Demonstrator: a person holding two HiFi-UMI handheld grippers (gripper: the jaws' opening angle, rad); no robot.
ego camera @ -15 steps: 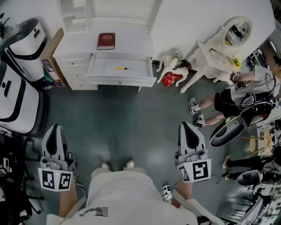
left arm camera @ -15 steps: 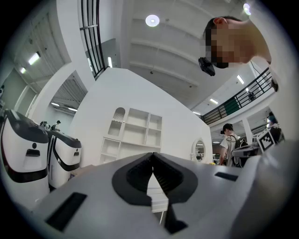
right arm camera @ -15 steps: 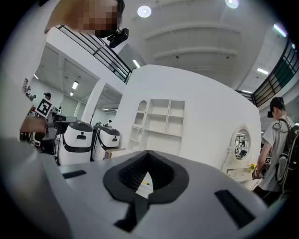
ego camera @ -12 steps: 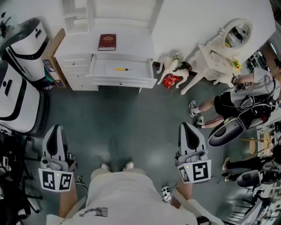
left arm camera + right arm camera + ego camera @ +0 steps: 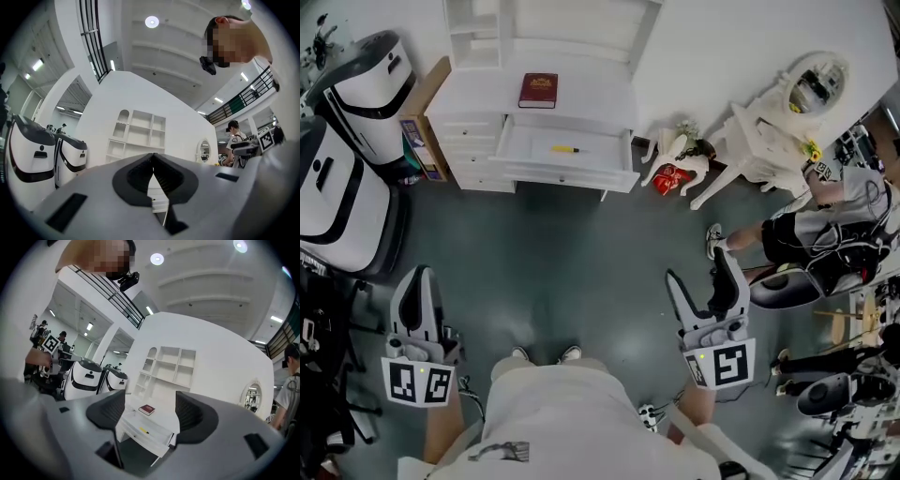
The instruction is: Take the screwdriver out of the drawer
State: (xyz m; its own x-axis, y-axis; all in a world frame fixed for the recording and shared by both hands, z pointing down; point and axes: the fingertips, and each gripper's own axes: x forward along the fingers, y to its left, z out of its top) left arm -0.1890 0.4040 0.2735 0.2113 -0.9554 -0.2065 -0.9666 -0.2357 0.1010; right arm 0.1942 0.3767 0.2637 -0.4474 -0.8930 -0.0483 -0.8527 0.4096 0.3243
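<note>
The screwdriver [image 5: 563, 148] is seen lying flat in the open drawer [image 5: 572, 175] of a white desk [image 5: 469, 127]. It lies roughly midway between the drawer's left and right edges and parallel to its front edge. In the head view its yellow handle is to the left and its dark tip to the right, and nothing is touching it. A dark red book [image 5: 538, 90] is noted on the tabletop behind the drawer, over the drawer's left half. White shelving [image 5: 572, 23] stands at the tabletop's back edge. Both grippers are held over the grey-green floor [image 5: 581, 253], well apart from the desk, one on either side of the person's feet [image 5: 546, 354]. The left gripper [image 5: 417, 274] is recorded with its fingers [image 5: 135, 176] together, tips meeting and nothing pinched between them. The right gripper [image 5: 698, 266] is recorded with its fingers [image 5: 108, 412] spread wide apart and no object between them. In the right gripper view the far-off drawer and screwdriver are framed in the gap. Two large white-and-black machines [image 5: 342, 211] are observed on the floor to the left of the desk. To the right of the desk a white animal figure [image 5: 675, 150] and a white dressing table with an oval mirror [image 5: 773, 117] are noted. A second person [image 5: 825, 220] is seen beyond them, near the right edge of the head view.
</note>
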